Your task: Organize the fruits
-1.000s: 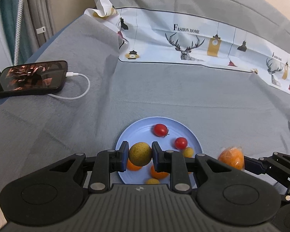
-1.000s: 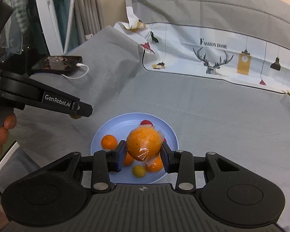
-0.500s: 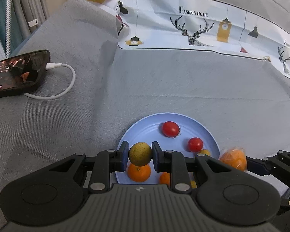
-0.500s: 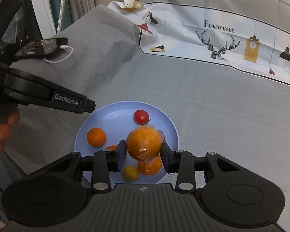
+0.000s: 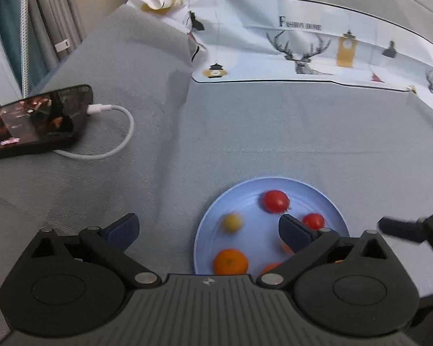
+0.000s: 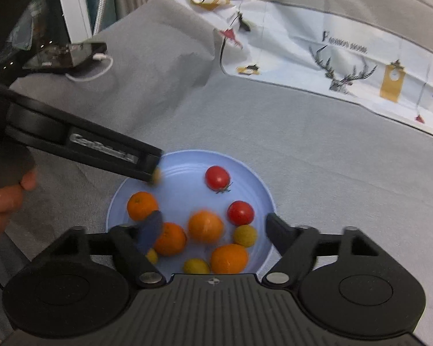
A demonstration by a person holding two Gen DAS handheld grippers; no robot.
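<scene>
Fruits [image 6: 206, 226] on blue plate [image 6: 184, 161], left tongs [image 5: 207, 227] and right tongs [image 6: 213, 227] spread wide above

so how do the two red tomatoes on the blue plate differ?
The far red tomato sits alone near the back of the round blue plate; the near red tomato sits next to a small yellow fruit. The far one shows a green stem at its lower right; no stem is visible on the near one. Both are round, glossy and similar in size.
</scene>
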